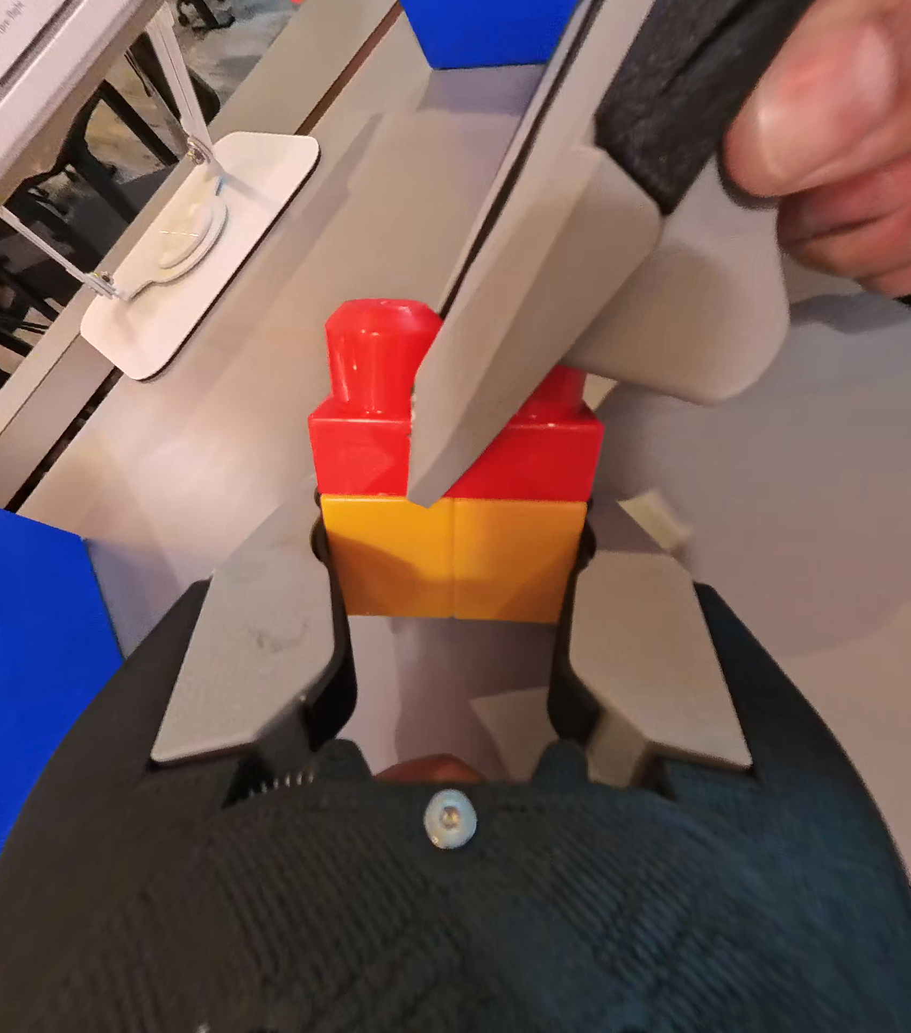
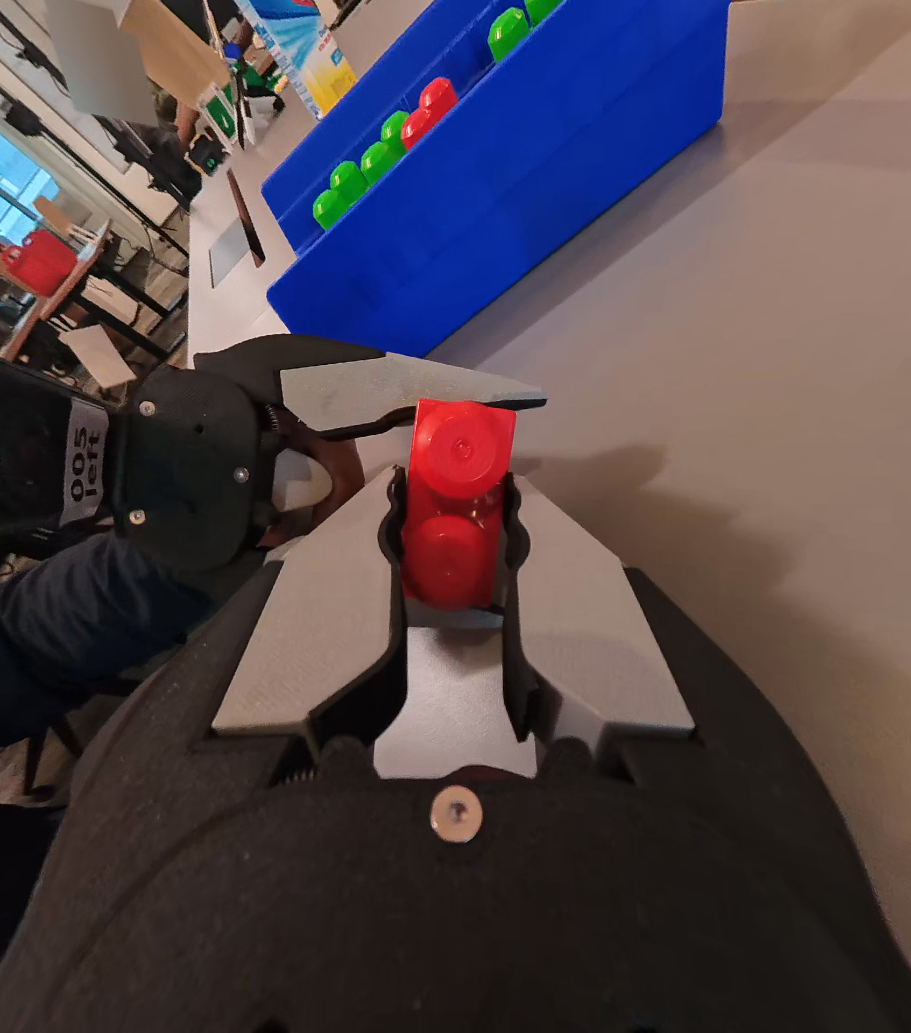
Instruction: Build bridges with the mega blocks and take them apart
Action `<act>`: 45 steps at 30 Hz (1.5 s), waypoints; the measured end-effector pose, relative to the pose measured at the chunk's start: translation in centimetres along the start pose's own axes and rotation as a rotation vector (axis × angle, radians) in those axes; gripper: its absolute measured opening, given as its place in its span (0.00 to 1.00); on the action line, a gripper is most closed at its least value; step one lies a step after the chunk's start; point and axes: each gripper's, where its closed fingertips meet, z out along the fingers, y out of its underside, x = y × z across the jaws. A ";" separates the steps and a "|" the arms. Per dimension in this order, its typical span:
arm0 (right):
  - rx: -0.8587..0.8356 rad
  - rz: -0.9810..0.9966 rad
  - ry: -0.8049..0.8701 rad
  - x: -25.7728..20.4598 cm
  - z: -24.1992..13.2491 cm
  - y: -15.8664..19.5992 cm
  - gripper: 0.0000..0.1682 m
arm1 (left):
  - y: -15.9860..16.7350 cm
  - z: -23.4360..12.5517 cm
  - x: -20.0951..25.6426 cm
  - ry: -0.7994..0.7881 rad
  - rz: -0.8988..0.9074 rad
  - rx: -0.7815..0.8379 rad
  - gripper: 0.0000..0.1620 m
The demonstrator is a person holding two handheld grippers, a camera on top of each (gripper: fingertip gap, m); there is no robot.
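Note:
A red two-stud block (image 1: pixel 531 453) sits on top of an orange block (image 1: pixel 453 559). My left gripper (image 1: pixel 452 550) is shut on the orange block from both sides. In the left wrist view the right gripper comes down from above, and one of its grey fingers (image 1: pixel 458 402) covers the middle of the red block. In the right wrist view my right gripper (image 2: pixel 450 531) is shut on the red block (image 2: pixel 456 503), seen from above with both studs showing. The left gripper's finger (image 2: pixel 402 391) shows just beyond it. The orange block is hidden in that view.
A blue bin (image 2: pixel 497 223) holding green and red blocks stands on the grey table (image 2: pixel 777 391) beyond the grippers. Another blue bin (image 1: pixel 6 643) is at the left of the left wrist view. A white stand base (image 1: pixel 201 251) sits near the table's far edge. The grippers are tip to tip, or close to it.

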 end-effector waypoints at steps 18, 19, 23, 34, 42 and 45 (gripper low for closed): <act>-0.023 -0.005 -0.061 -0.1 0.2 0.3 0.19 | 0.2 -0.3 -0.3 -0.043 0.079 -0.004 0.52; -0.017 -0.013 -0.054 -0.1 0.3 0.2 0.19 | 0.3 -0.3 -0.5 -0.056 0.085 -0.010 0.52; -0.017 -0.002 -0.015 0.3 0.8 0.4 0.20 | 0.8 -0.2 -0.8 -0.078 0.095 -0.042 0.53; -0.001 -0.007 -0.007 0.0 1.1 0.3 0.21 | 0.2 -0.3 -0.6 -0.046 0.050 0.001 0.53; 0.003 -0.037 -0.005 -0.2 0.7 0.1 0.20 | 0.4 -0.2 -0.5 -0.031 0.034 0.005 0.52; -0.003 -0.075 0.027 -0.3 0.8 0.1 0.20 | 0.6 -0.1 -0.6 -0.041 0.031 -0.009 0.52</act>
